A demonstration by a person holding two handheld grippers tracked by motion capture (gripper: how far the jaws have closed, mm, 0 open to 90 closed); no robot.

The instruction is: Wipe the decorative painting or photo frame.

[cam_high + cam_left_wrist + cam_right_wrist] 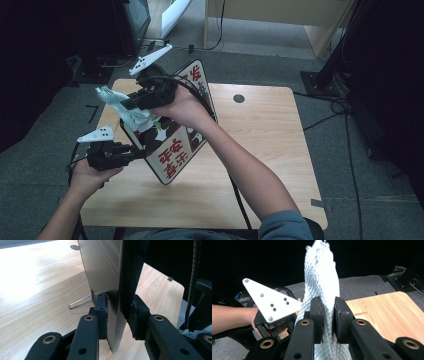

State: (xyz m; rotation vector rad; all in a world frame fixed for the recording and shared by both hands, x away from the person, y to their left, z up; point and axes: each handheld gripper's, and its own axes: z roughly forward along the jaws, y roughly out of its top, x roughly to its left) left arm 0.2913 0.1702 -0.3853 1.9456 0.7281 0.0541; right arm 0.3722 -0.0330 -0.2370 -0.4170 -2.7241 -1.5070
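The left gripper (137,152) is clamped on the near left edge of a framed picture (172,162), which stands on edge on the wooden table (265,145), leaning to the far side. In the left gripper view the jaws press the thin panel (116,322) from both sides; its pale back (102,267) fills the upper middle, and a wire stand (81,302) pokes out at its foot on the table (37,285). The picture's front is cut off there by darkness.

The right gripper (129,101) is clenched on a white cloth (122,107), held against the picture's far left part. The right gripper view shows the quilted cloth (322,277) pinched between the jaws and rising upward, its top slightly blurred. The right hand (182,107) and the cloth cover most of the picture's middle, so only the red characters near the top and bottom can be made out. The left gripper's white plate (270,301) hides much of the left hand (254,315).
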